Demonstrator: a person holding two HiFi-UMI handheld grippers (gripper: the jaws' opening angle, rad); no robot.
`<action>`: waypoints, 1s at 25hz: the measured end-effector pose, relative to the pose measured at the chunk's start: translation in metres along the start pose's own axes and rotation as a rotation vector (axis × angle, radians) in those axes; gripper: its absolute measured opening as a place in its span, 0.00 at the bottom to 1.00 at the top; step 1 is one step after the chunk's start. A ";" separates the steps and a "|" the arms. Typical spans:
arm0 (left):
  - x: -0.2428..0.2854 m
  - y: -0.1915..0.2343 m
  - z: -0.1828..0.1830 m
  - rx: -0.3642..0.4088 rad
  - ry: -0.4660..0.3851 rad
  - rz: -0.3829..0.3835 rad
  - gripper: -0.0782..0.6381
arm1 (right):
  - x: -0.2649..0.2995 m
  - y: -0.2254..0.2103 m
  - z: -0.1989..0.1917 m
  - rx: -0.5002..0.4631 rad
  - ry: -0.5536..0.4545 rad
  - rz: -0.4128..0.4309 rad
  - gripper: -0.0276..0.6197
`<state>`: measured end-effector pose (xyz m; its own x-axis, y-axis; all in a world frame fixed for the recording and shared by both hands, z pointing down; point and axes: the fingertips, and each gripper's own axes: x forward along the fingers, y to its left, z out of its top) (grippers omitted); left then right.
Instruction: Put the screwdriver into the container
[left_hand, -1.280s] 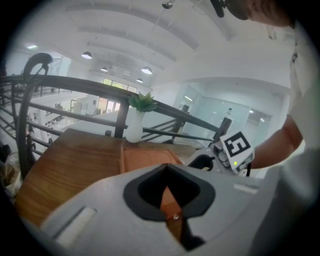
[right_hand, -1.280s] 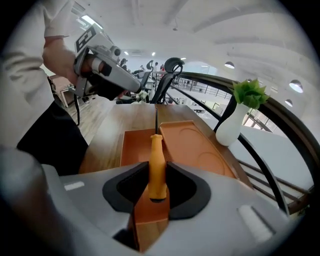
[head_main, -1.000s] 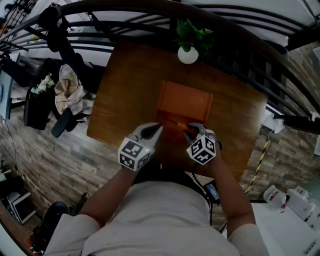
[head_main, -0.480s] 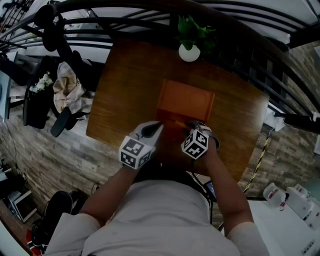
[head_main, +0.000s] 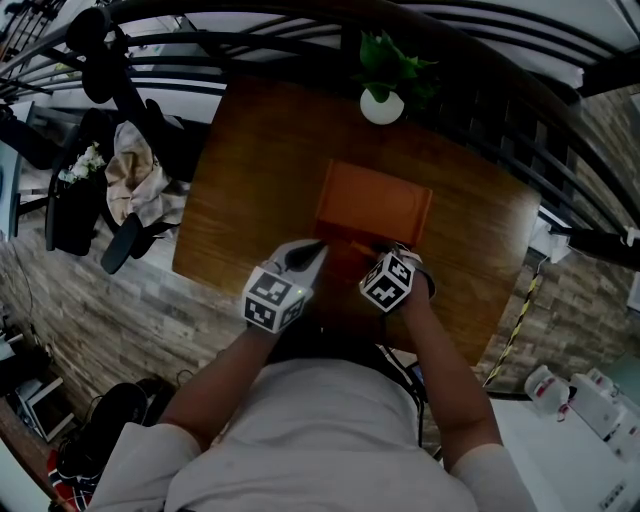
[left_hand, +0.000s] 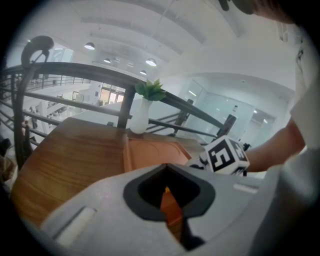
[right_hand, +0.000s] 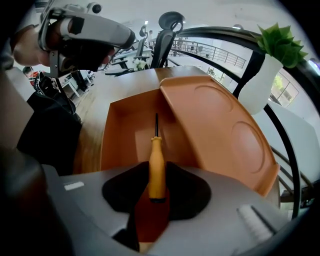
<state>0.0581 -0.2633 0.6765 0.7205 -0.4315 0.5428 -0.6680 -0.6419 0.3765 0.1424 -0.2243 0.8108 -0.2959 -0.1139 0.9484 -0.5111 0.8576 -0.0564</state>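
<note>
The screwdriver (right_hand: 157, 169) has a yellow-orange handle and a thin dark shaft. My right gripper (right_hand: 156, 196) is shut on its handle, and the shaft points down into the open orange container (right_hand: 116, 134). The container's lid (right_hand: 220, 125) stands tilted open on the right. In the head view the right gripper (head_main: 385, 250) hangs over the near edge of the container (head_main: 372, 205), with the screwdriver (head_main: 357, 246) showing as a thin line. My left gripper (head_main: 315, 250) sits just left of it, shut and holding nothing; its jaws (left_hand: 172, 200) frame the container (left_hand: 150, 152).
A white vase with a green plant (head_main: 382, 103) stands at the far edge of the wooden table (head_main: 260, 190), behind the container. A curved dark railing (head_main: 480, 60) runs behind the table. An office chair with cloth (head_main: 130, 190) is to the left.
My right gripper has tipped more steeply downward and sunk toward the container with the screwdriver, its marker cube shifting left in the head view. The left gripper has barely moved.
</note>
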 end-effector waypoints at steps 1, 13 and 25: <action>0.001 0.002 0.000 -0.001 0.001 0.003 0.11 | 0.001 -0.001 0.000 0.003 0.003 0.001 0.22; 0.012 0.012 -0.010 -0.018 0.052 0.001 0.11 | 0.010 0.000 -0.001 0.022 0.042 0.005 0.23; 0.011 0.011 -0.011 -0.020 0.056 -0.003 0.11 | 0.010 0.000 -0.001 0.031 0.048 0.004 0.27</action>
<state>0.0567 -0.2682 0.6949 0.7111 -0.3935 0.5826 -0.6701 -0.6301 0.3924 0.1405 -0.2247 0.8208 -0.2593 -0.0859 0.9620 -0.5351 0.8419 -0.0691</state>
